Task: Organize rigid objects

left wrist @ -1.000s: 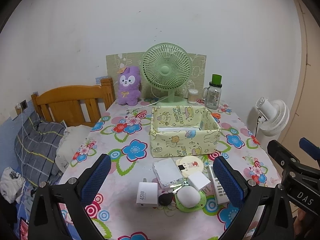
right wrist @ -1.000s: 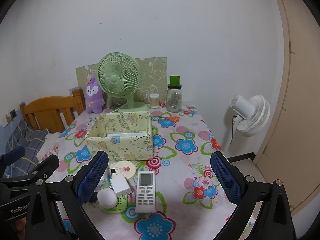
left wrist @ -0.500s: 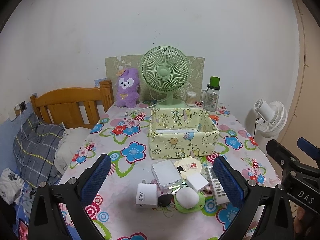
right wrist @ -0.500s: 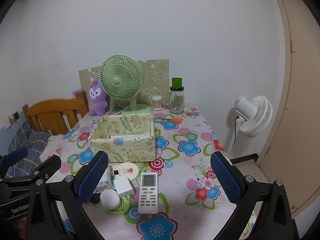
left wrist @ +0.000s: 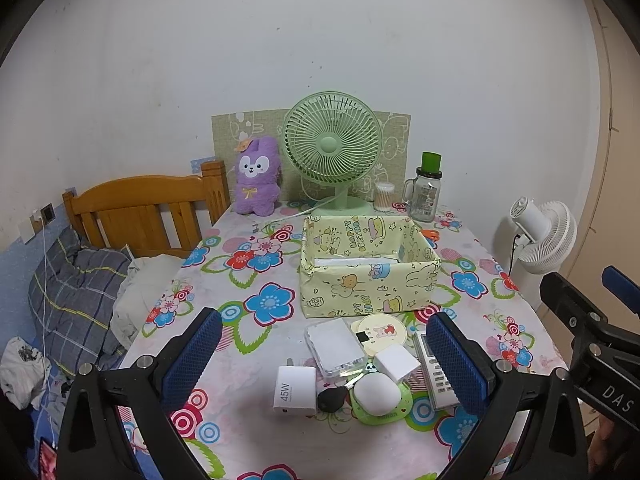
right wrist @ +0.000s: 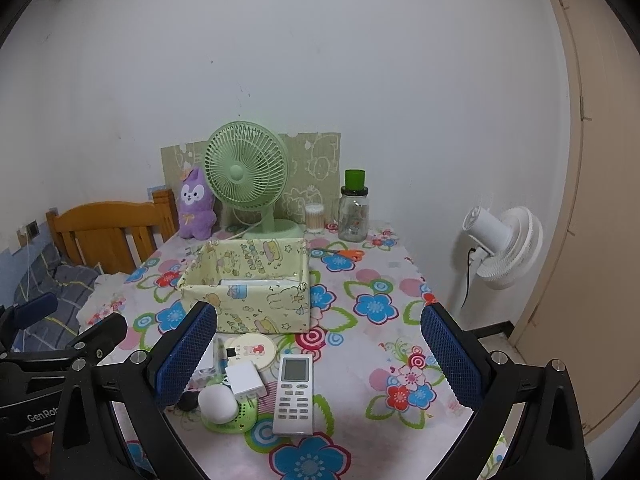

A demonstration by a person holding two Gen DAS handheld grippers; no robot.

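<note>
A yellow cartoon-print box (left wrist: 368, 276) stands open on the flowered table; it also shows in the right wrist view (right wrist: 250, 292). In front of it lies a cluster: a white 45W charger (left wrist: 294, 390), a clear case (left wrist: 334, 346), a round cream coaster (left wrist: 380, 330), a white cube adapter (left wrist: 396, 364), a white ball on a green disc (left wrist: 376, 394), a black key fob (left wrist: 332, 398) and a white remote (right wrist: 294, 394). My left gripper (left wrist: 324, 364) is open and empty above the cluster. My right gripper (right wrist: 318, 358) is open and empty over the remote.
A green desk fan (left wrist: 332, 148), a purple plush (left wrist: 258, 178), a cotton-swab jar (left wrist: 384, 196) and a green-lidded glass jar (left wrist: 426, 192) line the back edge. Orange scissors (right wrist: 348, 254) lie behind the box. A wooden bed frame (left wrist: 144, 208) stands left, a white floor fan (left wrist: 544, 236) right.
Both grippers have drawn back and risen slightly, so the table looks a little farther away. Nothing on the table has moved.
</note>
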